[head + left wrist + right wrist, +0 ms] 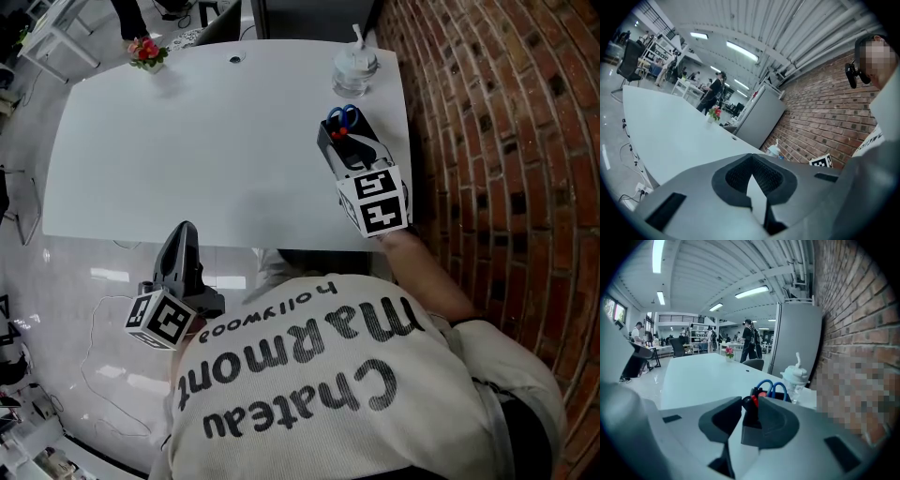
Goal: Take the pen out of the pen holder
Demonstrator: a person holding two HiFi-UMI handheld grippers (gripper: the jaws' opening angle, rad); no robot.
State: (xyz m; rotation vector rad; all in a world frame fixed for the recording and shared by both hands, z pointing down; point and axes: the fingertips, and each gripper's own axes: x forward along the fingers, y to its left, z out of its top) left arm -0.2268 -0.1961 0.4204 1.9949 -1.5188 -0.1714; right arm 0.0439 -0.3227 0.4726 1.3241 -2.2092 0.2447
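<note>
The left hand-held gripper (751, 158) is held off the near edge of the bench (216, 141), over the pale floor (66, 281). Its jaws meet at the tips, closed and with nothing between them.

The right hand-held gripper (750, 399) reaches over the bench's right near corner, beside the brick wall (506, 141). Its jaws stand apart. The black pen holder (751, 430) stands between them, close against the jaw at the right of the right gripper view. A strip of white bench shows between the holder and the other jaw, so the pads do not clamp it.

Contents of the pen holder:
- The pen (753, 401), dark and red at its top, stands upright in the holder's near part and shows in the gap between the jaw tips. Whether a pad touches it cannot be told.
- A pair of scissors (772, 389) stands behind the pen, with its blue handles uppermost.

Beyond the holder, near the bench's far right corner, stands a clear lidded cup (354, 66) with a white straw; its contents cannot be made out. At the far left corner a small pot of red flowers (145, 52) stands well apart from everything else. Past the bench are a grey cabinet (794, 338) and several standing people (750, 341).
</note>
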